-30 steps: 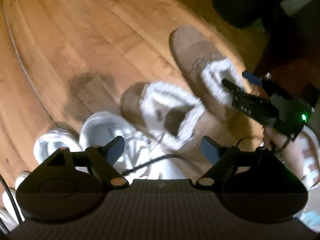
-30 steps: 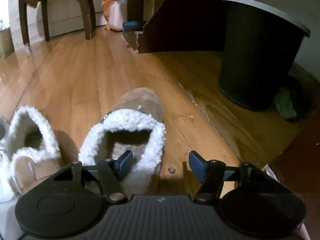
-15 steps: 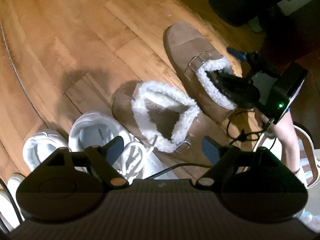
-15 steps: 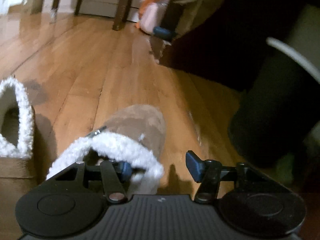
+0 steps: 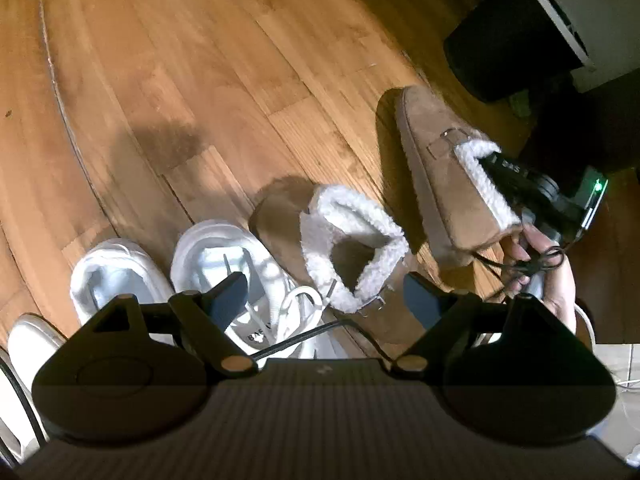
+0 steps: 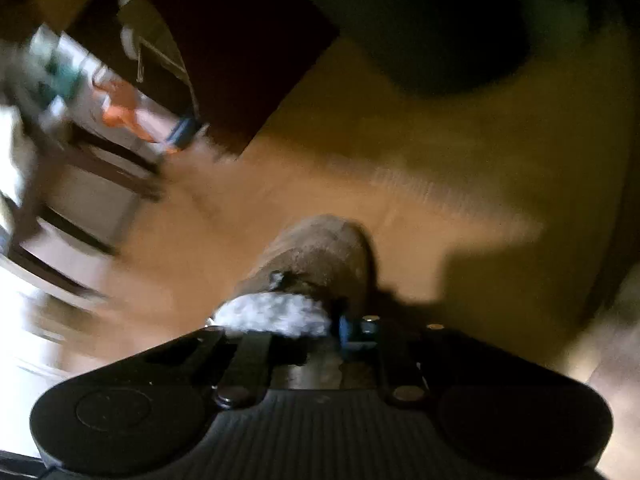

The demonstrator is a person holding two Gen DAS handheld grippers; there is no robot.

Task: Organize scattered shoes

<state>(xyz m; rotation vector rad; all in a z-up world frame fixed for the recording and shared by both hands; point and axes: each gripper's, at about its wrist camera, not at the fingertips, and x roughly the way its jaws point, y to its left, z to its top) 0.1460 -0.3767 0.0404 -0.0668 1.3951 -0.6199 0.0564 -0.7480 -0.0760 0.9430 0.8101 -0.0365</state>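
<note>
Our left gripper [image 5: 324,294] hangs with its jaws spread wide and nothing between them, pointing down at a wooden floor [image 5: 180,80]. In the left wrist view, two white sneakers [image 5: 224,264] sit side by side at the near left. Just right of them stands a brown slipper with a white fleece lining [image 5: 340,248], its opening facing up. Farther right, a second brown slipper [image 5: 444,184] is tipped onto its side with its sole facing left, and our right gripper [image 5: 492,164] is clamped on the fleece rim at its heel. A hand [image 5: 540,256] holds that gripper, with a thin black cable looped around the fingers. A dark bin [image 5: 508,36] stands at the far right.

In the right wrist view, which is heavily blurred, we see the right gripper's jaws pinched together on the white fleece rim [image 6: 276,312]. The slipper's brown toe [image 6: 320,252] points away from us over the floor. Dark furniture [image 6: 224,40] fills the far left.
</note>
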